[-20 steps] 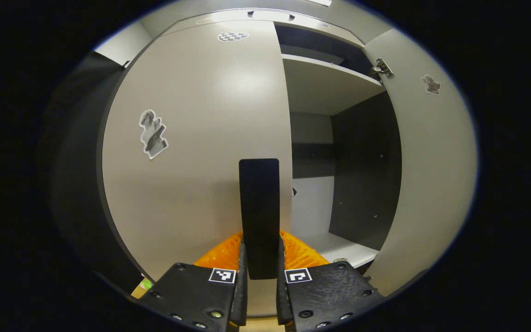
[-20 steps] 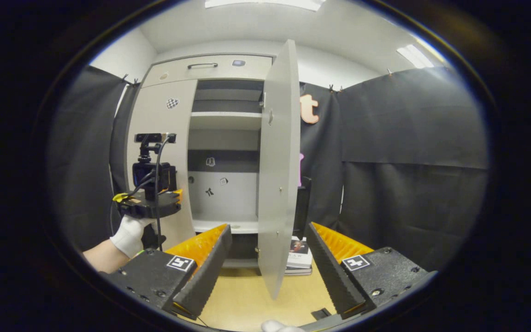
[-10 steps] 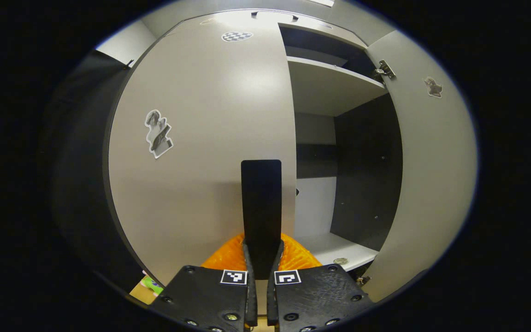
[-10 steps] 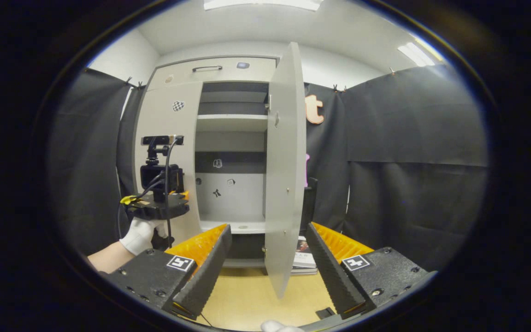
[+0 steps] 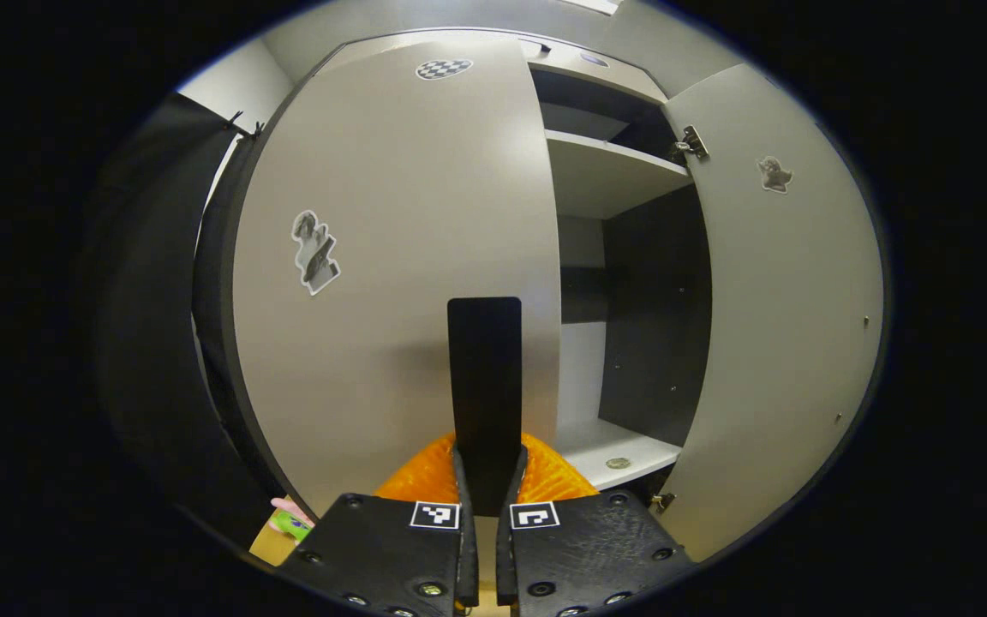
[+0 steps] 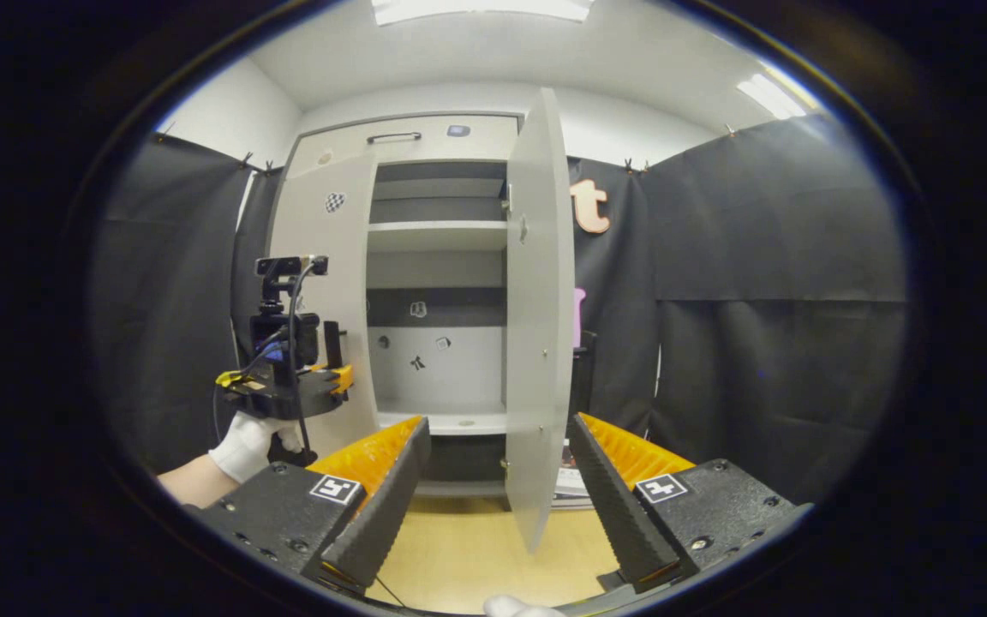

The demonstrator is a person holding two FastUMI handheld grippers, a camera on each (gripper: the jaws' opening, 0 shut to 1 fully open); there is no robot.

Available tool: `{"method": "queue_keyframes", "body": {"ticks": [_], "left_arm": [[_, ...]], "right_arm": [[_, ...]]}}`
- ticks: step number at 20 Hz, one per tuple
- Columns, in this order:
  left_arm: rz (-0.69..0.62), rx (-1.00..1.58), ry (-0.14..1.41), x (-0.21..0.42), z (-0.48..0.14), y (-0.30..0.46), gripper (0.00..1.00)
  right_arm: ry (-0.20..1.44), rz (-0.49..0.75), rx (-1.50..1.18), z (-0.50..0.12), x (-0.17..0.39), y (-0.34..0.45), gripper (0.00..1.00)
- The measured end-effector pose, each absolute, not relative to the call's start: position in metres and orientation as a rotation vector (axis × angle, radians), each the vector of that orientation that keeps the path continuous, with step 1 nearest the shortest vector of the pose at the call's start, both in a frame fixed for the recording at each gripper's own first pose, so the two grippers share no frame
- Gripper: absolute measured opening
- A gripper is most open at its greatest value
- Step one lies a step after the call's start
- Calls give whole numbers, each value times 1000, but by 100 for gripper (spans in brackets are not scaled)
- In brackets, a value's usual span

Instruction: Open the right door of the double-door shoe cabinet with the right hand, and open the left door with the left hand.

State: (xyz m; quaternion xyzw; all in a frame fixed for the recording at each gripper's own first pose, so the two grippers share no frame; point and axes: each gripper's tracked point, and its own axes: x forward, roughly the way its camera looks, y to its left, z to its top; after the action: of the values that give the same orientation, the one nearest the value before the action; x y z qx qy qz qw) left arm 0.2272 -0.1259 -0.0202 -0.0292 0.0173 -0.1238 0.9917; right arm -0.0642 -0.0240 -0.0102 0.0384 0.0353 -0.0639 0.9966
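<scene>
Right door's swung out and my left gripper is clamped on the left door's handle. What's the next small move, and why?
Probably pull the left gripper back toward you along the hinge arc. Its fingers are closed on the dark handle, and the left door is barely ajar, covering its half of the cabinet, while the right door stands wide open and the right gripper is open, holding nothing.

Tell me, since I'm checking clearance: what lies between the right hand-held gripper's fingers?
In the right gripper view, the open grey right door's edge and bare wooden floor, untouched by the right hand-held gripper.
</scene>
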Motion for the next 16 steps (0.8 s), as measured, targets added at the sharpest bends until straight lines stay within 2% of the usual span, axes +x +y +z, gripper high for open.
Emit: {"method": "queue_keyframes", "body": {"ticks": [4, 16], "left_arm": [[-261, -58, 40, 212, -20, -118, 7], [-218, -65, 61, 183, -24, -83, 7]], "right_arm": [[63, -99, 86, -11, -66, -15, 98], [58, -20, 99, -12, -61, 0, 100]]}}
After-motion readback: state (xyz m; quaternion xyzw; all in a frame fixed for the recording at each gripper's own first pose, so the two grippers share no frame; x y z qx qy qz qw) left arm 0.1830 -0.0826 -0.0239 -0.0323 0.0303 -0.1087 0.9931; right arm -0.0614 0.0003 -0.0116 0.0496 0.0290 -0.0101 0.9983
